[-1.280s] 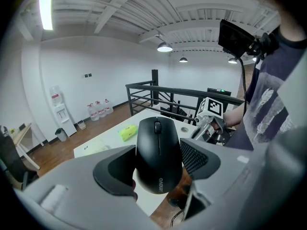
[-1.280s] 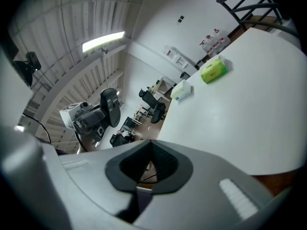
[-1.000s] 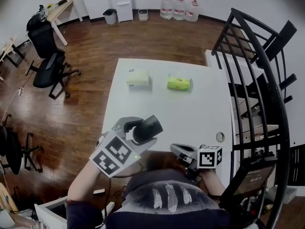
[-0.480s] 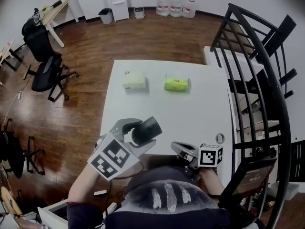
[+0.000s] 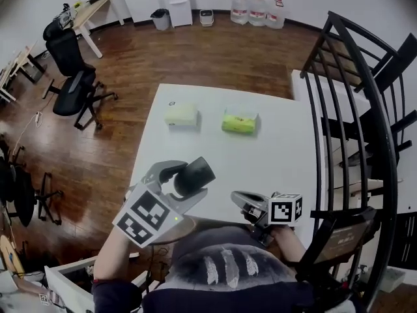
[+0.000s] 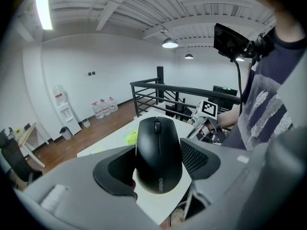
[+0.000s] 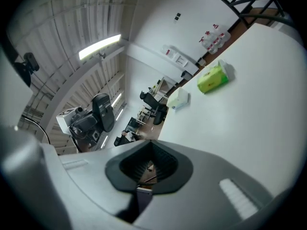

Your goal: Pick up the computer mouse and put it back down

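Observation:
My left gripper (image 5: 177,182) is shut on a black computer mouse (image 5: 194,176) and holds it in the air over the near left edge of the white table (image 5: 267,158). In the left gripper view the mouse (image 6: 158,152) sits between both pads, its wheel end pointing away from me. To the right, low at the table's near edge, is my right gripper (image 5: 242,201), shut with nothing in it. The right gripper view shows its jaws (image 7: 148,169) together, and the left gripper (image 7: 85,121) with the mouse (image 7: 103,111) off to the left.
A pale yellow tissue pack (image 5: 181,115) and a green one (image 5: 240,122) lie at the table's far side. A black metal railing (image 5: 365,109) runs along the right. Office chairs (image 5: 75,87) stand on the wooden floor to the left. Water bottles (image 5: 259,10) line the far wall.
Both grippers have drifted slightly leftward in the head view along the table's near edge. The mouse stays clamped in the left gripper; the right gripper stays shut.

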A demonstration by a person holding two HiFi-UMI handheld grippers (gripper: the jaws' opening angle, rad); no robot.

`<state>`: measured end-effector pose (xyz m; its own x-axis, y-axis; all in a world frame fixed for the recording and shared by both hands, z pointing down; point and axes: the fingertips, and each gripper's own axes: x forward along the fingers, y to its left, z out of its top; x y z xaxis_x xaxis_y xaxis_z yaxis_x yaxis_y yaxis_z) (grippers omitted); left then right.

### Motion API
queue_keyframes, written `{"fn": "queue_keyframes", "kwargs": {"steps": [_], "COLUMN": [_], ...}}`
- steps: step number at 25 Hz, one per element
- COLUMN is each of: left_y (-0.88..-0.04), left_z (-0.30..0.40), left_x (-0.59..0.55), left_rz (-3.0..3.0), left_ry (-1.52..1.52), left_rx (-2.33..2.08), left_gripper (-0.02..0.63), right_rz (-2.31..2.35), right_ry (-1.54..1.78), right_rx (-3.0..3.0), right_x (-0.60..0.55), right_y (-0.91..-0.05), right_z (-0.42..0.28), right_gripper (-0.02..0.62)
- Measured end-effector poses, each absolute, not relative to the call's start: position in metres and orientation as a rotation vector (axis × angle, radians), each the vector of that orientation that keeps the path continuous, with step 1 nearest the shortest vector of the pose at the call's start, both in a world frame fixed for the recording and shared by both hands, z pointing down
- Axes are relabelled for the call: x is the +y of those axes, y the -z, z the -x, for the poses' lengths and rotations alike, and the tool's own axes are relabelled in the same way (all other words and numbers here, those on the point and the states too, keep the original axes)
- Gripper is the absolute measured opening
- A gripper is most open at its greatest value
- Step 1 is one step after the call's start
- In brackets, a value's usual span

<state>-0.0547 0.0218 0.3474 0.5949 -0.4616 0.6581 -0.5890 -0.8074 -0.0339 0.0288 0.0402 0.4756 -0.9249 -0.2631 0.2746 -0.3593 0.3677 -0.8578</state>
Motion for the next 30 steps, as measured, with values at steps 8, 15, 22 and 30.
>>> {"fn": "queue_keyframes", "kwargs": {"steps": [8,15,22,30], "left_y": [-0.358,-0.38,-0.426,-0.492], "left_z": [0.039,0.052,0.066,0.073], "left_x": [-0.002,-0.04,-0.095,-0.147], "left_rz": [-2.55,-2.509,-2.474,-2.352], "left_ry": [-1.016,-1.032,-1.087,-1.107], "left_rx": [-0.962,-0.959,-0.908,-0.86], "left_gripper": [0.305,0.305,0.305,0.305], "right_rz": [-0.437,-0.491,-0.602,-0.705], "right_ry": [-1.625,-1.661,-1.691,-1.735], "right_rx": [-2.471,-2.442,-2.418,-2.365], "right_x": [0.029,0.005,-0.028,-0.058], "right_y": [-0.488,-0.501,-0.507,-0.52], "right_z": [-0.044,-0.043,-0.038,-0.042], "right_gripper": [0.005,0.005,0.005,0.005]}}
